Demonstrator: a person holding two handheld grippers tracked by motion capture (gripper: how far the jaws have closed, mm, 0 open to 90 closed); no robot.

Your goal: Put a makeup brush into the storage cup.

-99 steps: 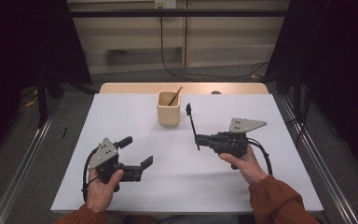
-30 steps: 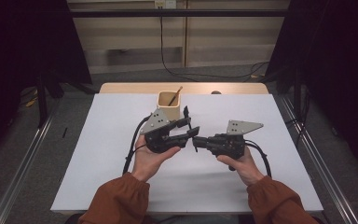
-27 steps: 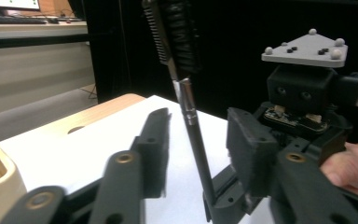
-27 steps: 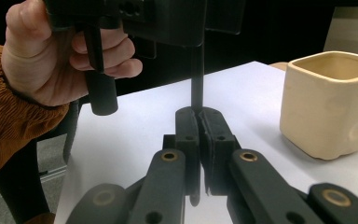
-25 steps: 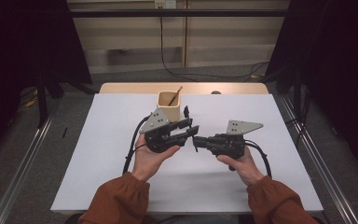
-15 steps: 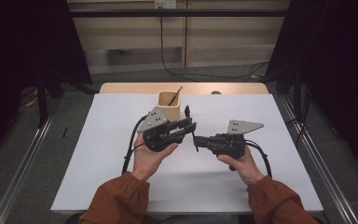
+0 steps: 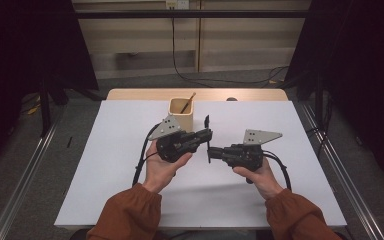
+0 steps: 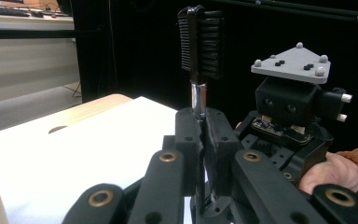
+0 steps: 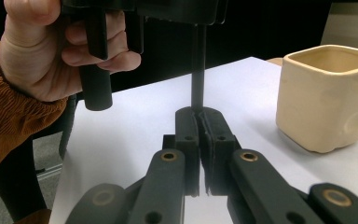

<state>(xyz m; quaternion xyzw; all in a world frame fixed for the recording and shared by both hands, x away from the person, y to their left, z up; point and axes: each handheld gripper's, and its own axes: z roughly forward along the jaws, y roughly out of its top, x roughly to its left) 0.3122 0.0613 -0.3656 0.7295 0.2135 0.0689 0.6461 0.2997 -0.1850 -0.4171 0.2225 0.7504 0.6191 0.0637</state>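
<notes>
Since the earlier frame, the left tongs (image 7: 206, 136) have crossed from lower left to mid-frame and now pinch the black brush (image 8: 199, 39) handle, just above the right tongs (image 7: 210, 153), also clamped on it. Pulling unevenly could twist the upright brush loose, near the cup (image 7: 181, 112) on the surface (image 7: 105, 150).

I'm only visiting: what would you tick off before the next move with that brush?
1. Left tool shut on brush: ok.
2. Right tool shut on the same brush, lower down: ok.
3. Brush upright, bristles at the top: ok.
4. Cup upright on the table, close behind the tools: ok.
5. Room in the cup beside the stick: cannot tell.
6. Left tool's hold firm enough alone: cannot tell.
</notes>
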